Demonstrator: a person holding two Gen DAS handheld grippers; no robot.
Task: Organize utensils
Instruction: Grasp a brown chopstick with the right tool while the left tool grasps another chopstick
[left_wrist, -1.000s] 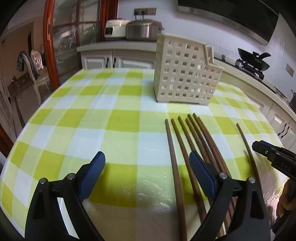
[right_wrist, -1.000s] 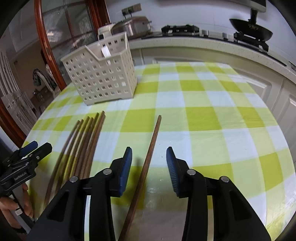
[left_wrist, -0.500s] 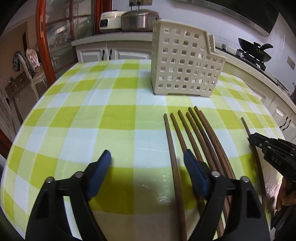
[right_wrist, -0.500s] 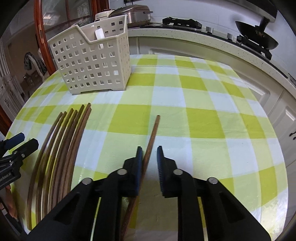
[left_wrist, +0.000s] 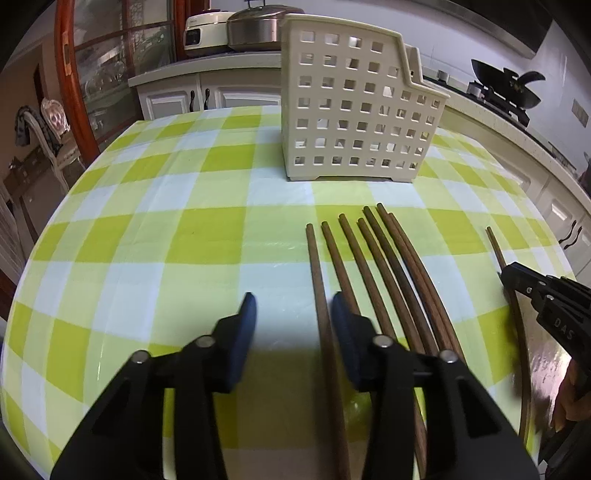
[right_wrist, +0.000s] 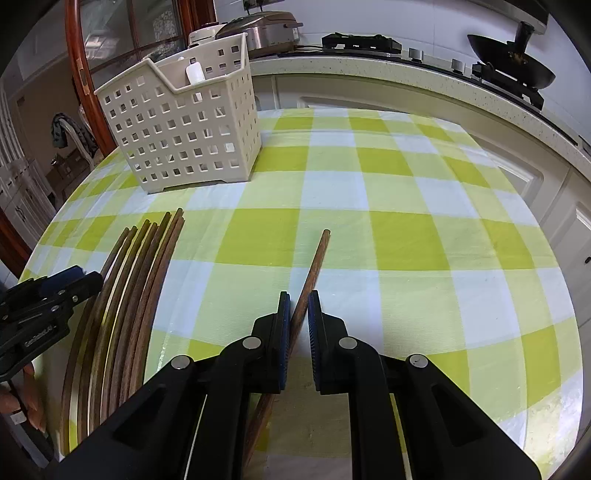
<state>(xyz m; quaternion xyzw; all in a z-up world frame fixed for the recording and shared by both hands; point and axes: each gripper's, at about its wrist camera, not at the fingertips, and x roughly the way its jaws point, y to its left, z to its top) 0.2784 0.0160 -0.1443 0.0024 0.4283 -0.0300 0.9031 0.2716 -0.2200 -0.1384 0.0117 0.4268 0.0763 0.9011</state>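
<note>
Several brown wooden chopsticks (left_wrist: 384, 266) lie side by side on the green-checked tablecloth; they also show in the right wrist view (right_wrist: 140, 280). My left gripper (left_wrist: 293, 314) is open, low over the cloth, with the leftmost chopstick (left_wrist: 319, 295) between its fingers near the right one. My right gripper (right_wrist: 298, 314) is shut on a single chopstick (right_wrist: 314, 258) that lies apart to the right. That chopstick (left_wrist: 496, 251) and the right gripper show at the right edge of the left wrist view. A cream perforated utensil basket (left_wrist: 354, 107) stands upright behind the chopsticks (right_wrist: 184, 125).
The round table's edge (right_wrist: 569, 295) curves close on the right. A kitchen counter (right_wrist: 406, 74) with a wok (right_wrist: 513, 70) and pots runs behind. A wooden door frame (left_wrist: 70, 74) and a chair (left_wrist: 48, 125) stand at the left.
My right gripper has closed from open onto the single chopstick. My left gripper has narrowed and moved forward, so the leftmost chopstick now lies between its fingers.
</note>
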